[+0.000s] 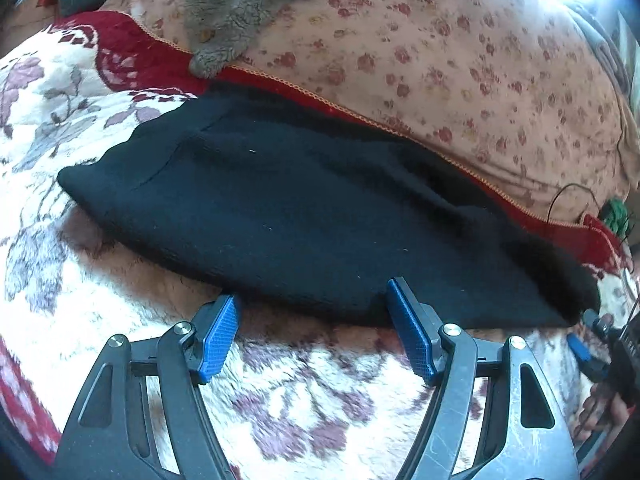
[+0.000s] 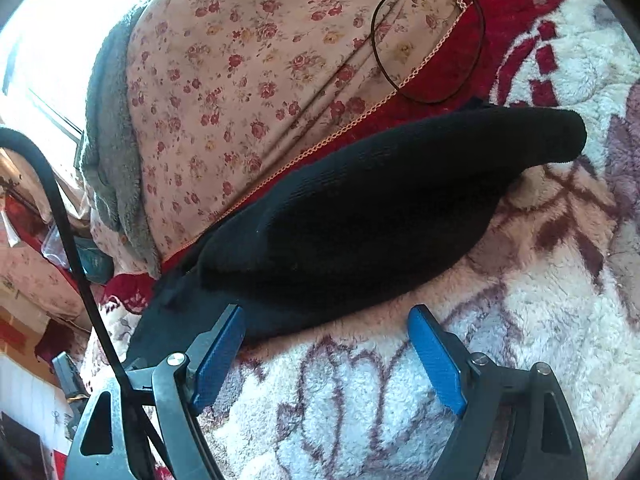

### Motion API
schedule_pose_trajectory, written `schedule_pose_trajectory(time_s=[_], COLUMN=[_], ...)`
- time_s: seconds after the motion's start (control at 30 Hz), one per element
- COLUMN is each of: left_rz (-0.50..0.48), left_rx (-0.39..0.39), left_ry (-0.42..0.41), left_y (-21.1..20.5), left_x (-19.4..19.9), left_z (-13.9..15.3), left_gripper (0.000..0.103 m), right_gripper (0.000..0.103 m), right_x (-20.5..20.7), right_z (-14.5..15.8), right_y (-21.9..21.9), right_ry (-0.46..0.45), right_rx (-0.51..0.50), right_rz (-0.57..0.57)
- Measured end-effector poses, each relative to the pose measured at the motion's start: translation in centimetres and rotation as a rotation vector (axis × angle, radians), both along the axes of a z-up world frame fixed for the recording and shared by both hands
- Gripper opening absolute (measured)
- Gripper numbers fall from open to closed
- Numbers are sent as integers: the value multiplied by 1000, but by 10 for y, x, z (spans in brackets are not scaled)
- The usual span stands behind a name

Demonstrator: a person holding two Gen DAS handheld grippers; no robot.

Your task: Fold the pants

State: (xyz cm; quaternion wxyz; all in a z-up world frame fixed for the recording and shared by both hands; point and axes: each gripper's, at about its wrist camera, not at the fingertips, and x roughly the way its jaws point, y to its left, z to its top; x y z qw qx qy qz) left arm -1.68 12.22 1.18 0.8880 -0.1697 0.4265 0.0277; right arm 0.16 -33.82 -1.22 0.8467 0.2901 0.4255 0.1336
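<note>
Black knit pants (image 1: pixel 304 216) lie folded in a long flat band on a fluffy white and red floral blanket (image 1: pixel 104 264). They also show in the right wrist view (image 2: pixel 360 220). My left gripper (image 1: pixel 314 300) is open and empty, its blue fingertips at the near edge of the pants, the right one touching the fabric. My right gripper (image 2: pixel 326 316) is open and empty, its tips at the near edge of the pants close to one end. The right gripper also shows at the right edge of the left wrist view (image 1: pixel 592 344).
A pink floral quilt (image 1: pixel 460 68) rises behind the pants, with a grey fleece garment (image 1: pixel 240 4) on it. A thin black cord loop (image 2: pixel 424 40) lies on the quilt and the blanket's red border. A black cable (image 2: pixel 68 240) hangs at left. Bright window light comes from behind.
</note>
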Motion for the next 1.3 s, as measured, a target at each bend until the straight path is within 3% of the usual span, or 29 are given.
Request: schedule_pose_trajectory(time_s=[0.27,0.37,0.47,0.6,0.63,0.7,0.73,0.77,0.87,1.13,1.3], left_rz=[44,60,68,94,92,94,99,103,97,56,37], left_rx=[-37,-77,-109,-134,-131,-78,-44,-31,-90,-16,7], left_ry=[10,35,51,56,52,56,66,69,49,-30,-23], left_y=[6,18,30,44,44,41,41,42,53,51,67], left_x=[26,39,47,52,53,53,53,52,47,23,0], left_z=[2,2,2,0,0,1,0,0,3,42,55], left_gripper=[71,71,71,71,67,50,31,19,13,9,9], right_gripper=[82,76,64,35,27,18,15,13,8,5,5], right_x=[11,15,17,18,18,20,20,19,12,-7,-36], right_z=[0,0,-1,-9,-10,-15,-15,-13,-1,35,44], right_y=[4,5,-6,-29,-33,-41,-41,-42,-35,-21,-9], right_ry=[-34,-35,-26,-21,-29,-32,-29,-36,-71,-124,-100], right_rx=[-46,-72,-31,61,81,124,130,134,86,25,15], right_rz=[-12,-18,-43,-99,-113,-135,-140,-140,-119,-52,-4])
